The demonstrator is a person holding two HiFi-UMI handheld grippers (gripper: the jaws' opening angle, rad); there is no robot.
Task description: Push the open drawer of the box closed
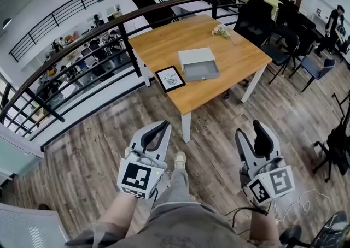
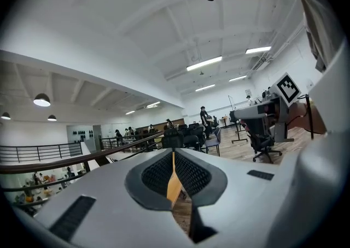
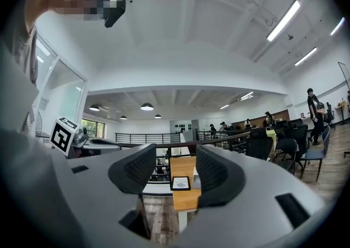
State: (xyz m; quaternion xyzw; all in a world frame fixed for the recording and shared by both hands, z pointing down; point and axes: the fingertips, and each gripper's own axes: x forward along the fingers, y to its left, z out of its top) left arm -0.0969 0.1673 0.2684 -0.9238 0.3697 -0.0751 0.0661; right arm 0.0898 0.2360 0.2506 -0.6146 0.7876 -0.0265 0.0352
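A grey box (image 1: pixel 196 57) stands on the wooden table (image 1: pixel 164 45) well ahead of me, its drawer (image 1: pixel 200 70) pulled out toward me. Both grippers hang low over the floor, far short of the table. My left gripper (image 1: pixel 162 127) is shut with nothing in it; in the left gripper view its pads (image 2: pixel 188 173) meet along a thin slit. My right gripper (image 1: pixel 250 132) is open and empty. In the right gripper view the table (image 3: pixel 183 200) and an edge of the box (image 3: pixel 195 181) show through the gap of the right gripper (image 3: pixel 176 159).
A framed picture (image 1: pixel 170 78) lies at the table's near edge beside the box, and a small flower bunch (image 1: pixel 221 31) at the far side. A black railing (image 1: pixel 82 39) runs behind the table. Office chairs (image 1: pixel 284 45) stand to the right. Wood floor (image 1: pixel 213 132) lies between me and the table.
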